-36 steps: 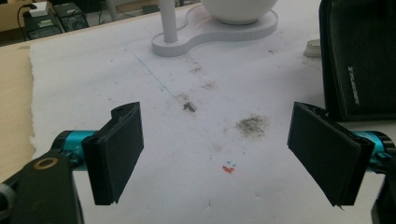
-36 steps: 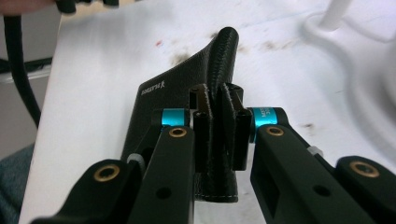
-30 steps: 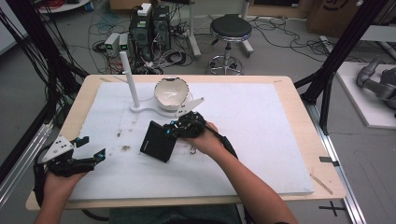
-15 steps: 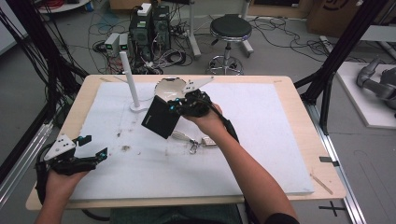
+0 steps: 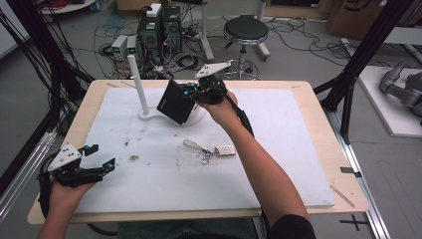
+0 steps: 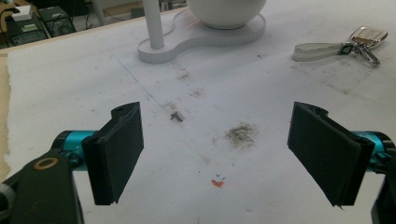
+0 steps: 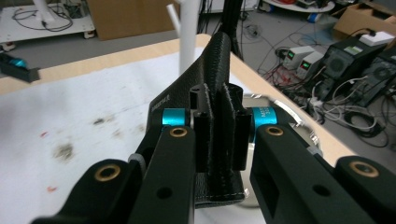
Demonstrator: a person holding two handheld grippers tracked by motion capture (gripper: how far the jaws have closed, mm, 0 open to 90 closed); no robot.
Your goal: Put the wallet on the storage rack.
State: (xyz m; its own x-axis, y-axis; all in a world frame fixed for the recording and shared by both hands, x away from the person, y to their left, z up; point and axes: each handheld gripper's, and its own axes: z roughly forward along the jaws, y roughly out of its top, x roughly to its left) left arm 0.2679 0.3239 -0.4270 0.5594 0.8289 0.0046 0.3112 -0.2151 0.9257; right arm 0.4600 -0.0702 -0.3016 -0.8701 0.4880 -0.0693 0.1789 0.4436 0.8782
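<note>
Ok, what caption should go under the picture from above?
Right tongs lift a black wallet over the white stand; keys lie on the mat.

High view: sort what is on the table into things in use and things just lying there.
In use:
- black wallet, clamped in the right gripper, held over the white bowl
- white stand under that bowl

Lying about:
- key fob with strap
- left gripper, fingers open, idle

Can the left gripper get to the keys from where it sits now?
Probably yes. The left gripper is open, and the white mat between it and the keys looks bare. The right gripper holds the black wallet farther back.
</note>
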